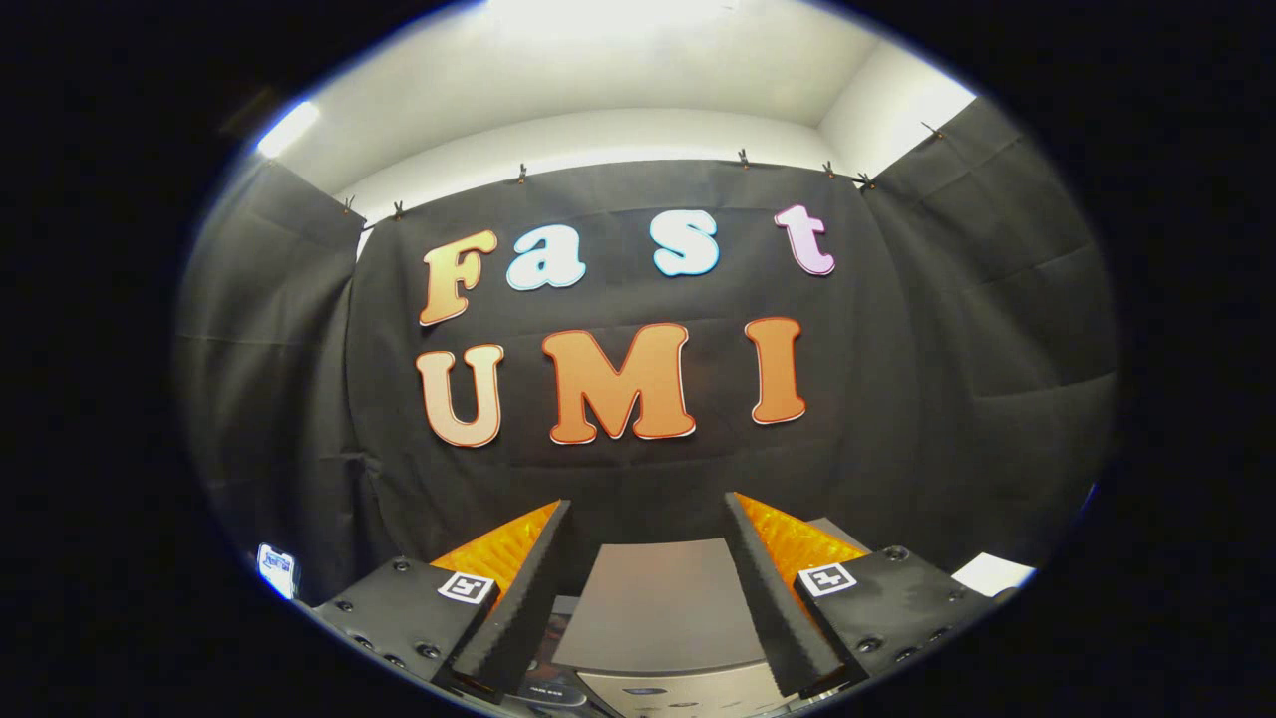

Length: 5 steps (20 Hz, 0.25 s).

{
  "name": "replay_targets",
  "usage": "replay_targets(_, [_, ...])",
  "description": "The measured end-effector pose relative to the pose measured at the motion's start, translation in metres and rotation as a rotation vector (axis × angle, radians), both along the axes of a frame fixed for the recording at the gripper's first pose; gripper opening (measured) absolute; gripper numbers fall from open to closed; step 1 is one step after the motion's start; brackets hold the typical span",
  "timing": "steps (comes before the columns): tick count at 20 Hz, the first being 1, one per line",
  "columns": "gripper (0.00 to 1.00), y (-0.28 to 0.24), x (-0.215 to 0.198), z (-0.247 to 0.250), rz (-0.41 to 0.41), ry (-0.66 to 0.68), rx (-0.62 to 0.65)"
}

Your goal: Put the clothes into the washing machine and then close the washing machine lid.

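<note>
My gripper [648,514] is open, held high and level, with nothing between its fingers. Below and between the fingers lies the grey top of the washing machine [658,608], its flat lid seen from above and its control panel [678,693] at the near edge. Whether the lid is down I cannot tell for sure; it looks flat. No clothes are in sight.
The black cloth wall [947,399] stands just beyond the machine and wraps both sides. A small lit phone screen [277,570] sits low to the left of the fingers. A white sheet [992,574] lies low to the right.
</note>
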State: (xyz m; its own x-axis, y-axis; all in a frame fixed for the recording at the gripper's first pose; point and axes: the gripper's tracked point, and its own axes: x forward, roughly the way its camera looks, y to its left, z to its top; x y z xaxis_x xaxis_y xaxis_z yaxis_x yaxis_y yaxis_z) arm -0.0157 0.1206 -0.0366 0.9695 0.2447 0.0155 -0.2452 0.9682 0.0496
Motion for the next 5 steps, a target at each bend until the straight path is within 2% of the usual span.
replay_targets(5, [0.98, -0.047, -0.010, -0.004, -0.017, -0.007, -0.012])
